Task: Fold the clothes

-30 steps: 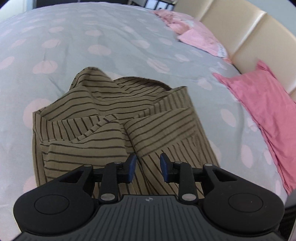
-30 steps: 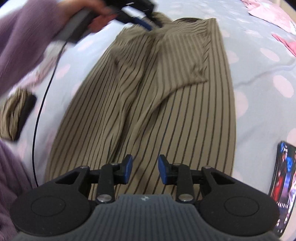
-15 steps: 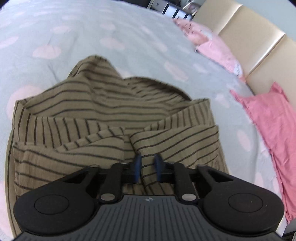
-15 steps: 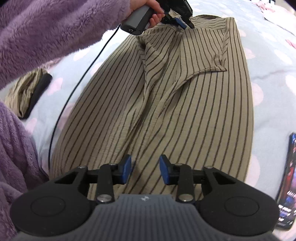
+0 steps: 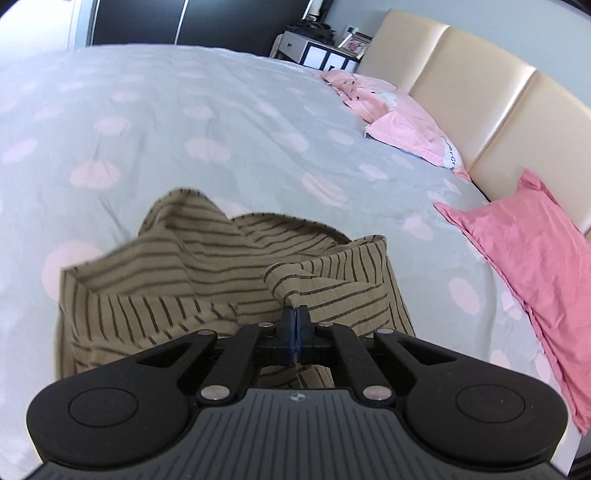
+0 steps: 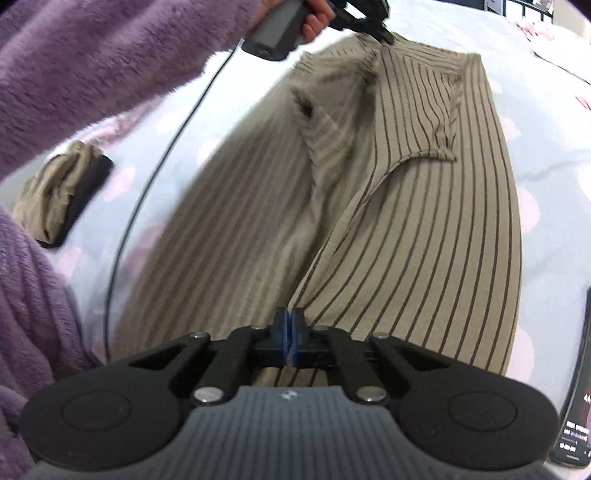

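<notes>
Striped tan garment (image 6: 406, 221) lies lengthwise on the grey bedspread (image 5: 184, 110) with pink dots, running away from the right gripper (image 6: 289, 332) toward the left gripper (image 6: 369, 27) at its far end. Right gripper sits at the near end of the cloth; its jaws have just closed, blue pads pressed together on a raised ridge of the fabric. In the left wrist view the left gripper (image 5: 295, 326) is clamped too, jaws just closed, pinching a fold of the striped garment (image 5: 221, 266) that stands up right ahead of the pads; the rest of that end is bunched and rumpled in front of it and to its left. In the right wrist view a hand (image 6: 314, 18) in a fuzzy purple sleeve (image 6: 110, 55) grips the left gripper's handle, a black cable (image 6: 147, 173) trailing down over the bedspread. Small folded tan item (image 6: 59, 199) with a dark band lies left of the garment, apart from it. Phone (image 6: 576, 406) at right edge on the bed. Pink pillows (image 5: 535, 258) lie against the cream headboard (image 5: 461, 74), well apart from the garment.
</notes>
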A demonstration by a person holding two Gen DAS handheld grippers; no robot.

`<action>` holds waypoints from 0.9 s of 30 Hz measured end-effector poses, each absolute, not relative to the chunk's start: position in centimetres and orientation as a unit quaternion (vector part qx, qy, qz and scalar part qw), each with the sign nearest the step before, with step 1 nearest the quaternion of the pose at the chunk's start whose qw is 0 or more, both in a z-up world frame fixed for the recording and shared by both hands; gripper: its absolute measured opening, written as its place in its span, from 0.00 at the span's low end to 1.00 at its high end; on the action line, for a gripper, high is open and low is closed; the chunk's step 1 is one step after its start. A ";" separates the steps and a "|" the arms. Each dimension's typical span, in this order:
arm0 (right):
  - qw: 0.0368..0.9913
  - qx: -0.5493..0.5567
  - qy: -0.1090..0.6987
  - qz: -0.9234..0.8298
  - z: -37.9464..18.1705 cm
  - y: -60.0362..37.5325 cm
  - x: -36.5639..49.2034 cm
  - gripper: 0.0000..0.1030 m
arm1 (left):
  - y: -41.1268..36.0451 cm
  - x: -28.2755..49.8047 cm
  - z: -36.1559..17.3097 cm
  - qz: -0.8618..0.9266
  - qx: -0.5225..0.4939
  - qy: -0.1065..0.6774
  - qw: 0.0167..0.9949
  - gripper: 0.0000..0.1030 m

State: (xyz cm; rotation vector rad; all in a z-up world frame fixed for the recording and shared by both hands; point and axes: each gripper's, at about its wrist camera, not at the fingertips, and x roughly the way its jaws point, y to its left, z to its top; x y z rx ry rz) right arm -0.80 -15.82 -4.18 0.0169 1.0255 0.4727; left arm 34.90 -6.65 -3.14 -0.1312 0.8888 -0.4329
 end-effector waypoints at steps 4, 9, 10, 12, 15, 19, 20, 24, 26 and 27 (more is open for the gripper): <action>0.840 0.024 0.488 0.236 -4.3 -15.6 -0.3 0.02 | -6.8 35.4 -3.6 -0.172 -0.022 0.440 0.881 0.00; 0.829 0.011 0.508 0.232 -5.0 -15.6 0.0 0.02 | -6.5 35.4 -5.1 -0.158 0.006 0.451 0.878 0.00; 0.827 0.008 0.512 0.231 -5.1 -15.6 0.0 0.03 | -6.4 35.3 -5.3 -0.158 0.005 0.451 0.878 0.00; 0.824 0.010 0.517 0.229 -5.3 -15.7 0.0 0.09 | -6.1 35.0 -5.5 -0.160 -0.002 0.449 0.879 0.00; 0.822 0.009 0.520 0.234 -4.9 -16.0 -0.7 0.24 | -5.6 34.2 -5.0 -0.166 -0.008 0.445 0.880 0.01; 0.825 -0.016 0.515 0.233 -4.3 -16.1 -2.2 0.28 | -4.5 31.4 -2.8 -0.185 0.003 0.432 0.883 0.14; 0.825 -0.015 0.515 0.233 -4.2 -16.3 -2.6 0.28 | -4.1 30.5 -2.1 -0.190 0.005 0.428 0.884 0.16; 0.826 -0.018 0.513 0.234 -3.5 -17.1 -4.7 0.28 | -2.6 25.9 -0.1 -0.214 0.004 0.426 0.879 0.16; 0.828 -0.023 0.512 0.229 -3.2 -17.6 -5.8 0.28 | -2.1 23.4 0.6 -0.224 0.009 0.430 0.875 0.16; 0.828 -0.027 0.512 0.227 -3.1 -17.8 -6.6 0.28 | -1.8 22.0 0.8 -0.229 0.012 0.433 0.871 0.16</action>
